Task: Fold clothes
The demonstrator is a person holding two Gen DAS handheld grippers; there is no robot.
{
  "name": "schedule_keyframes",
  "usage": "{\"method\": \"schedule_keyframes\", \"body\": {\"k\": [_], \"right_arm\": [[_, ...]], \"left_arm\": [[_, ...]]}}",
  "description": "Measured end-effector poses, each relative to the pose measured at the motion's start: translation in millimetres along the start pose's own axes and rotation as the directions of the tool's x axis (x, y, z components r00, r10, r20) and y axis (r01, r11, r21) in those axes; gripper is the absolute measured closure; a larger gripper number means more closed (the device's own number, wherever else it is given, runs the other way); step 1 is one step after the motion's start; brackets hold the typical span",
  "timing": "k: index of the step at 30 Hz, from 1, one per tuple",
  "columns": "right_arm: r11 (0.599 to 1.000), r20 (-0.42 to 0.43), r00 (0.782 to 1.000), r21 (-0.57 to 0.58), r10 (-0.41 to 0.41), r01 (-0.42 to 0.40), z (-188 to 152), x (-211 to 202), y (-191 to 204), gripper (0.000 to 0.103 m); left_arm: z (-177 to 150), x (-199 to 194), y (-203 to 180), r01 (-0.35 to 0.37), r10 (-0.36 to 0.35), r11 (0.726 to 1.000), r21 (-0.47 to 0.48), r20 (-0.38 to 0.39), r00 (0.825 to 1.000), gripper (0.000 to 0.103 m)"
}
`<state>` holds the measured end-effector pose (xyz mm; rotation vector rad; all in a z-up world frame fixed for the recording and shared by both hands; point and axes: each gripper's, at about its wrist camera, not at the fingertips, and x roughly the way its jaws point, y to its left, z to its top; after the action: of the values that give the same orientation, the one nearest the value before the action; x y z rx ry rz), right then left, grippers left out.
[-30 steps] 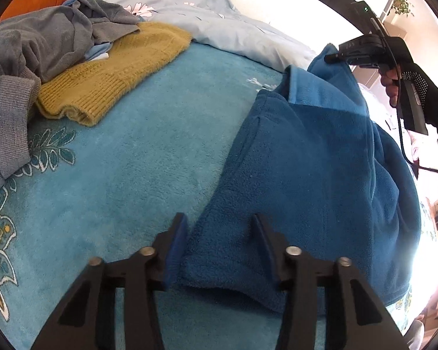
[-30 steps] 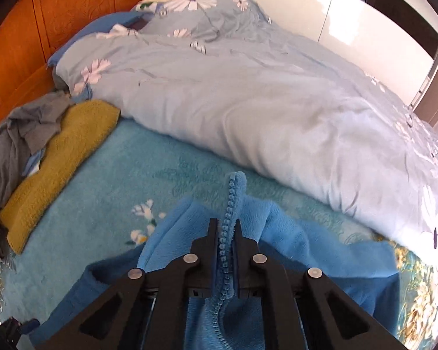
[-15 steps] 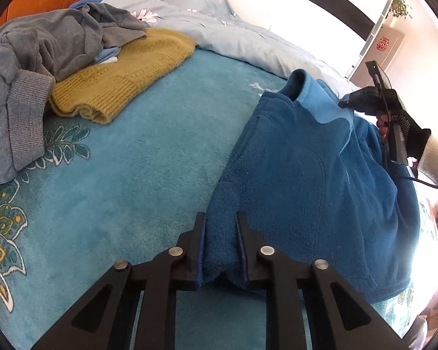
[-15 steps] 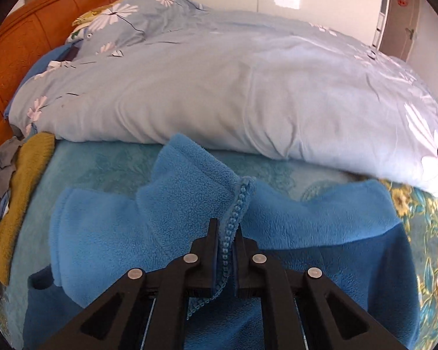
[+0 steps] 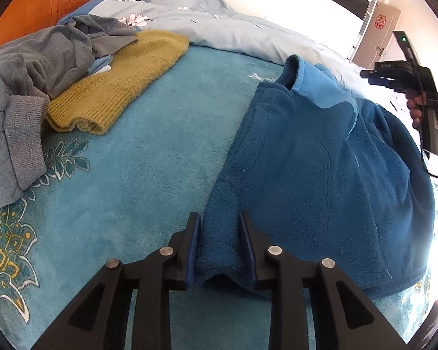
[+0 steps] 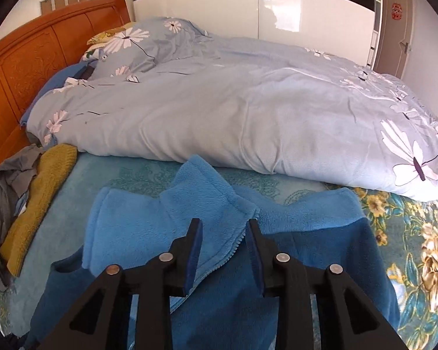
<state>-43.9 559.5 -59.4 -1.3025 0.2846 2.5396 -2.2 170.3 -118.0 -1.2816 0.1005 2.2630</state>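
A blue fleece jacket (image 5: pixel 321 160) lies flat on the teal bedspread (image 5: pixel 131 189), its lighter collar (image 5: pixel 309 81) at the far end. My left gripper (image 5: pixel 220 227) is shut on the thick folded hem at the near left corner, and fleece fills the gap between its fingers. In the right wrist view, my right gripper (image 6: pixel 223 233) stands open just above the jacket (image 6: pixel 219 306), near the zipper edge (image 6: pixel 233 245) and collar, holding nothing. The left wrist view shows that right gripper (image 5: pixel 376 77) in a gloved hand (image 5: pixel 432 110), right of the collar.
A mustard knitted sweater (image 5: pixel 116 87) and a crumpled grey garment (image 5: pixel 29 73) lie at the left of the bed. A pale floral duvet (image 6: pixel 233 116) is bunched across the far side. An orange wooden headboard (image 6: pixel 29 67) stands at the left.
My left gripper went from open to shut on the jacket's hem. My right gripper lowered the collar onto the bed, let go of the zipper edge and opened.
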Motion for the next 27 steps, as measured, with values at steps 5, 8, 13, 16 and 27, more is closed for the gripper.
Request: {"method": "schedule_keyframes", "body": {"k": [5, 8, 13, 16, 27], "right_arm": [[0.992, -0.089, 0.99, -0.054, 0.111, -0.116, -80, -23, 44, 0.07], [0.979, -0.145, 0.974, -0.082, 0.174, -0.187, -128, -37, 70, 0.069], [0.965, -0.194, 0.957, -0.108, 0.213, -0.237, -186, -51, 104, 0.068], [0.969, -0.192, 0.955, -0.05, 0.227, -0.241, -188, -54, 106, 0.067], [0.975, -0.179, 0.961, -0.032, 0.212, -0.221, -192, -61, 128, 0.08]], "left_arm": [[0, 0, 5, 0.019, -0.019, 0.999, -0.039, -0.024, 1.0, 0.068], [0, 2, 8, 0.039, -0.041, 0.998, -0.048, -0.04, 0.998, 0.068], [0, 2, 11, 0.059, -0.061, 0.997, -0.053, -0.053, 0.997, 0.066], [-1, 1, 10, 0.052, -0.054, 0.998, -0.04, -0.053, 0.997, 0.064], [-1, -1, 11, 0.057, -0.06, 0.997, -0.053, -0.058, 0.997, 0.064]]}}
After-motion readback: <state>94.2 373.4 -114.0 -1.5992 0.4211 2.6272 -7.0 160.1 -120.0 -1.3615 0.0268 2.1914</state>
